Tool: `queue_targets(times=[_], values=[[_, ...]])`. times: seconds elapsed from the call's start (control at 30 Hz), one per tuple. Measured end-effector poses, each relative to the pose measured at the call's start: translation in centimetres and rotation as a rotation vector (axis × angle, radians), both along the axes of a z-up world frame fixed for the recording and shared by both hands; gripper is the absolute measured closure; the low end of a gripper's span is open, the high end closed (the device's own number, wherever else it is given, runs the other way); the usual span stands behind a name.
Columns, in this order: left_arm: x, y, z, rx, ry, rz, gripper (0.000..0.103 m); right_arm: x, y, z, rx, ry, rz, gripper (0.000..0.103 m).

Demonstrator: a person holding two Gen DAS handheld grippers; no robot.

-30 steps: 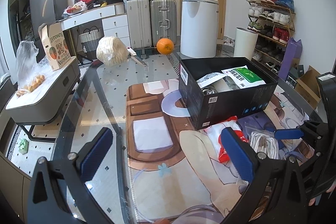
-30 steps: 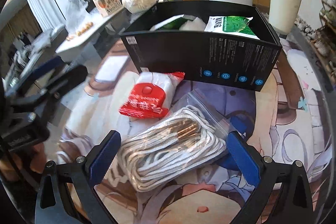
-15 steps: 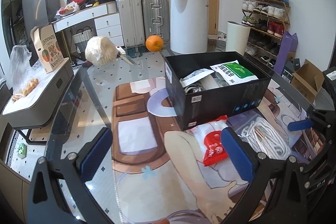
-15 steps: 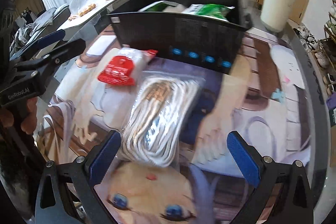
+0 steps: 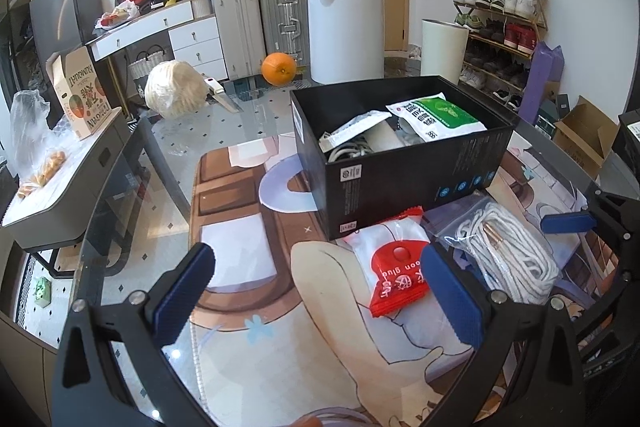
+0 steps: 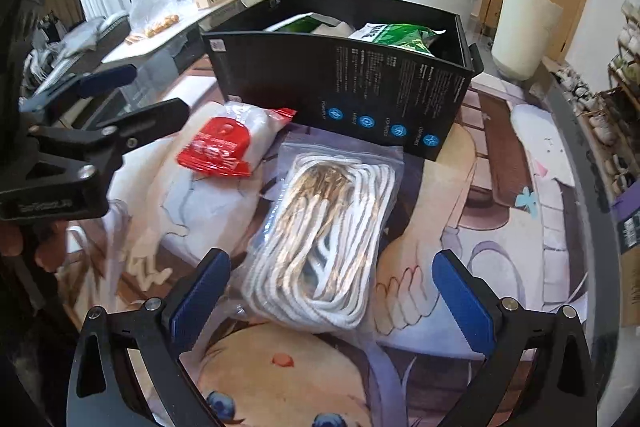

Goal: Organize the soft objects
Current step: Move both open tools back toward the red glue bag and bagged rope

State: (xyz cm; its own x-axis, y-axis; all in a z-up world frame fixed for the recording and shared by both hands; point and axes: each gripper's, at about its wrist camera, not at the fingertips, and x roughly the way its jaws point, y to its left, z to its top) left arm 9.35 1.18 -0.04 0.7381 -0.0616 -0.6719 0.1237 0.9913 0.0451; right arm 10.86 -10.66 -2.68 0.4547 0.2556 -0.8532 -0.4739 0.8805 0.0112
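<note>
Now the right claw [image 6: 330, 291] has swung round to face the bag of white cord [image 6: 324, 243] end-on; a second ago the bag lay crosswise between its fingers, and half a second ago it was left of centre and blurred. The bag's long axis now runs away from the claw toward the black box [image 6: 340, 87], which suggests the approach is lined up for a pick and a short carry into the box. The fingers stand wide apart and hold nothing. The near end of the bag lies between them, closer to the left finger; whether that finger touches the plastic I cannot tell, since the near edge is partly hidden.

The left claw [image 5: 320, 291] has shifted little over the same second, only sitting a bit further back from the box. It is also spread open and empty above the tabletop [image 5: 168, 163]. The red-and-white packet [image 5: 396, 279] lies just ahead of its right finger, partly behind it, with its far end against the box's near wall. The cord bag is further right, beyond that finger.

Both loose soft items are outside the box, which already holds a green-and-white pouch [image 5: 436, 119] and other packets.
</note>
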Motion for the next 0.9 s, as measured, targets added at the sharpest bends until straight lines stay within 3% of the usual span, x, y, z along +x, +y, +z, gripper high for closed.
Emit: queue_targets(times=[0.2, 0.43, 0.9], values=[[0.3, -0.6, -0.5, -0.015, 0.039, -0.023, 0.0, 0.8, -0.8, -0.5, -0.051, -0.007, -0.044, 0.001], [0.9, -2.0, -1.0, -0.023, 0.078, -0.054, 0.0, 1.4, -1.6, -0.7, -0.032, -0.007, -0.041, 0.002], [2.8, -3.5, -2.6, -0.011, 0.156, -0.051, 0.0, 1.1, -2.9, -0.1, 0.008, -0.025, -0.018, 0.044]])
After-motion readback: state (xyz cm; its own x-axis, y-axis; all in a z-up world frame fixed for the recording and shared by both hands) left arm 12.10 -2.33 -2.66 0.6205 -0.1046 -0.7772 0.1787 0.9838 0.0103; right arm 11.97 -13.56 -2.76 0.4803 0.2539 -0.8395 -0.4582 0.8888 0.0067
